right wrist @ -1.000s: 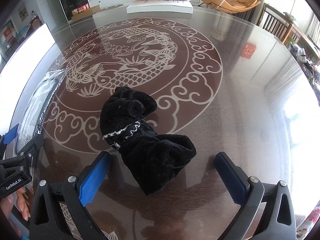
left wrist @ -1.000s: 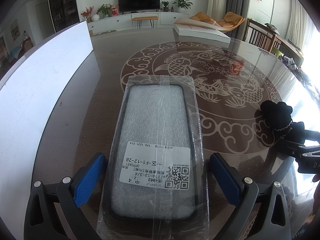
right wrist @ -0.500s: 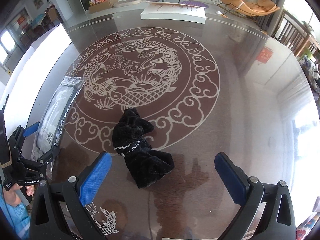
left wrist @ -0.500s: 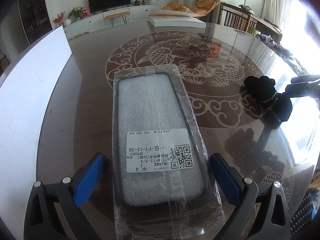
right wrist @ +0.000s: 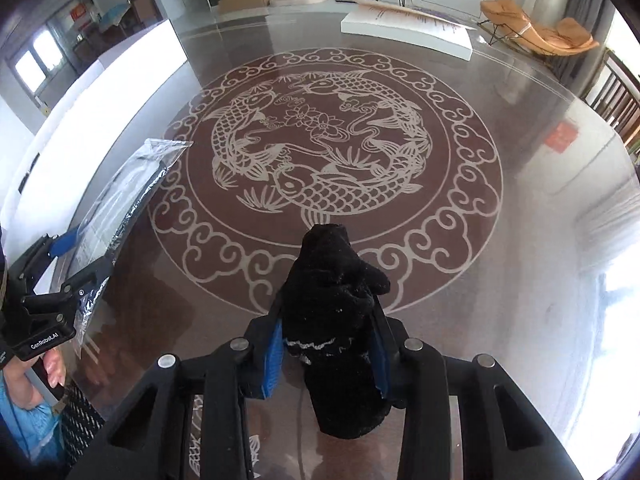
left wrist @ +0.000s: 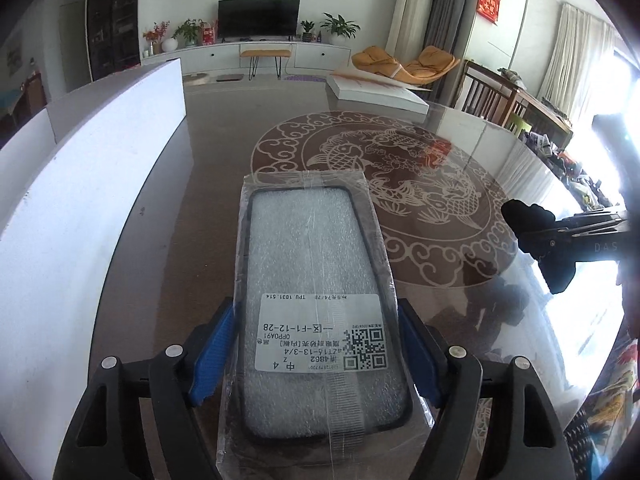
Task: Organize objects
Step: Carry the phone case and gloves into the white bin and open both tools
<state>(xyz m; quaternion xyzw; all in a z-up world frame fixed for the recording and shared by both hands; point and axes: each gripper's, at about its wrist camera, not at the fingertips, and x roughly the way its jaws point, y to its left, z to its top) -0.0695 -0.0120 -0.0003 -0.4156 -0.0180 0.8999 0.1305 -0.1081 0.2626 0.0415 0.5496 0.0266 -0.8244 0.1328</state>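
Note:
A phone case package (left wrist: 316, 264), a black case in clear wrap with a white label, lies between the blue pads of my left gripper (left wrist: 316, 352). The jaws are closing and the pads press on its long edges, holding it off the glass. From the right wrist view the package (right wrist: 120, 200) and the left gripper (right wrist: 68, 276) show at the far left. My right gripper (right wrist: 328, 348) is closing on a black fuzzy sock (right wrist: 336, 288) with white trim, which hangs above the table. The sock (left wrist: 528, 216) also shows at the right of the left wrist view.
The round glass table (right wrist: 520, 200) carries a fish pattern in its middle. A long white board (left wrist: 80, 200) stands along the left edge. A flat white box (left wrist: 372, 92) rests at the far side. Wooden chairs (left wrist: 500, 100) stand beyond the right rim. A person's hand (right wrist: 52, 368) holds the left gripper.
Both grippers stood wide open around their things on the table. Now the left has closed on the package and the right on the sock, and both things have risen off the glass.

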